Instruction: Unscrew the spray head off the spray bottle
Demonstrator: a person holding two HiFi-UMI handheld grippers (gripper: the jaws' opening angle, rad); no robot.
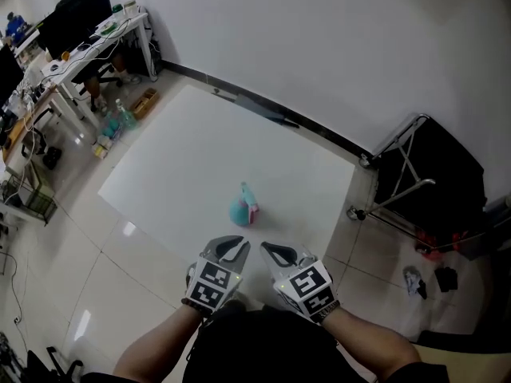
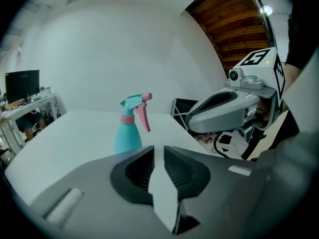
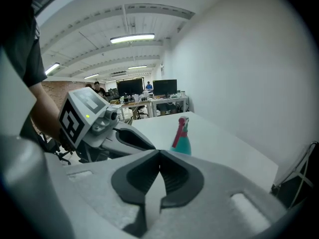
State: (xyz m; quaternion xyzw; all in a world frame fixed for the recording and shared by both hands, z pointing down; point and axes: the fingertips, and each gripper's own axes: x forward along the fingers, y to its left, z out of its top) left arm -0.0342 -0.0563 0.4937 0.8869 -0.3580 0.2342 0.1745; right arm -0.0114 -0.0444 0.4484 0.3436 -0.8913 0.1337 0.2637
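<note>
At twelve o'clock from my two claws, well apart from them, the spray bottle stands upright on the white tabletop. Its spray head is seated on the neck, pink trigger toward three o'clock. My left claw, at seven o'clock of the bottle, shows a thin slit between its pads and holds nothing. My right claw, at five o'clock, is pressed together and empty. Both point at the bottle from either side, which I judge suits one steadying the body while the other takes the head.

There are 1 spray bottle, 1 white table and 2 tongs: left tongs, right tongs.
</note>
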